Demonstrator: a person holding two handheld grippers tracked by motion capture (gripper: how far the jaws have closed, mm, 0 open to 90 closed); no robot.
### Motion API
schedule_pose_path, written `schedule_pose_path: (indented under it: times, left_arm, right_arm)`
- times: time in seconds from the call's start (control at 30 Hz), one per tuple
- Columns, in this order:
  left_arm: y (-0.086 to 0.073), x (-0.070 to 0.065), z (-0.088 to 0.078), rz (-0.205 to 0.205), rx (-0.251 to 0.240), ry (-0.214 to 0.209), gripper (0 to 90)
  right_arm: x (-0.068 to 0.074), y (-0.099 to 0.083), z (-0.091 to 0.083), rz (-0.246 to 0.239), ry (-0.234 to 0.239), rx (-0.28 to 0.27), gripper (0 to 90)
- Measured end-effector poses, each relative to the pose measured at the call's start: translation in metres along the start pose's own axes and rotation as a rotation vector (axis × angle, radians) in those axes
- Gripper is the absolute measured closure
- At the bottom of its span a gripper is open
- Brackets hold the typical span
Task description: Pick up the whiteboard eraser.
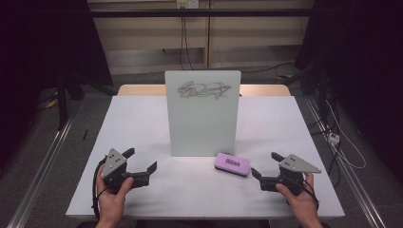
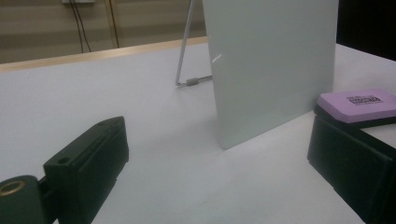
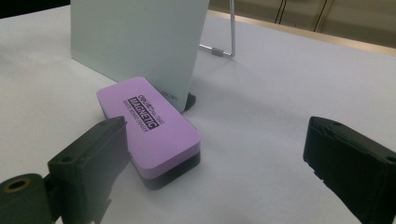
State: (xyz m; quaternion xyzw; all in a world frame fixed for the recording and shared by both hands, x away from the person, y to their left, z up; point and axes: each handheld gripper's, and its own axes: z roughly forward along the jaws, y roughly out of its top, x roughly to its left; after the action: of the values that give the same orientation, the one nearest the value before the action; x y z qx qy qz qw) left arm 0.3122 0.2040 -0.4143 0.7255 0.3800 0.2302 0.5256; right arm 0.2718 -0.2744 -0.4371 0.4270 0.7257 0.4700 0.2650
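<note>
**Both hand-held grippers spread, eraser lying free at the foot of the board**

From the high view I see my left hand-held gripper (image 1: 141,164) in the lower left of the frame, resting low over the white counter (image 1: 133,123), its jaws spread wide with nothing between them. My right hand-held gripper (image 1: 266,165) sits in the lower right, jaws likewise spread and empty, pointing toward the middle of the frame.

The purple eraser (image 1: 232,164) lies flat on the counter just below and right of centre, near the lower right corner of the upright whiteboard (image 1: 203,118), and left of the right hand-held gripper's jaws. In the right gripper view the eraser (image 3: 149,126) sits at centre left, its black underside down, its printed face up, its near end beside the left jaw; I cannot tell whether they touch. The far end lies close to the board's bottom edge.

A dark scribble (image 1: 203,90) marks the upper part of the whiteboard. In the left gripper view the eraser (image 2: 359,103) shows at the right edge, beyond the right jaw.
</note>
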Motion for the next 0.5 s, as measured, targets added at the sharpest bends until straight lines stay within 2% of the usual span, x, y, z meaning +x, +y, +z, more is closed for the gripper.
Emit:
schedule_pose_path:
  times: [0.17, 0.33, 0.4, 0.5]
  left_arm:
    - [-0.001, 0.0, 0.002, -0.007, 0.011, -0.013, 5.2]
    - [-0.002, 0.002, 0.001, -0.006, 0.011, -0.006, 5.3]
    - [-0.002, 0.001, 0.0, -0.017, 0.01, -0.009, 5.4]
    - [-0.001, 0.0, 0.0, -0.005, 0.005, -0.005, 5.4]
  right_arm:
    - [0.001, 0.002, 0.0, 0.003, 0.011, 0.007, 6.6]
    - [0.004, 0.006, 0.003, -0.004, 0.046, 0.021, 5.4]
    - [0.005, 0.009, 0.005, -0.01, 0.063, 0.043, 4.9]
    - [0.005, 0.012, 0.006, -0.019, 0.077, 0.057, 4.1]
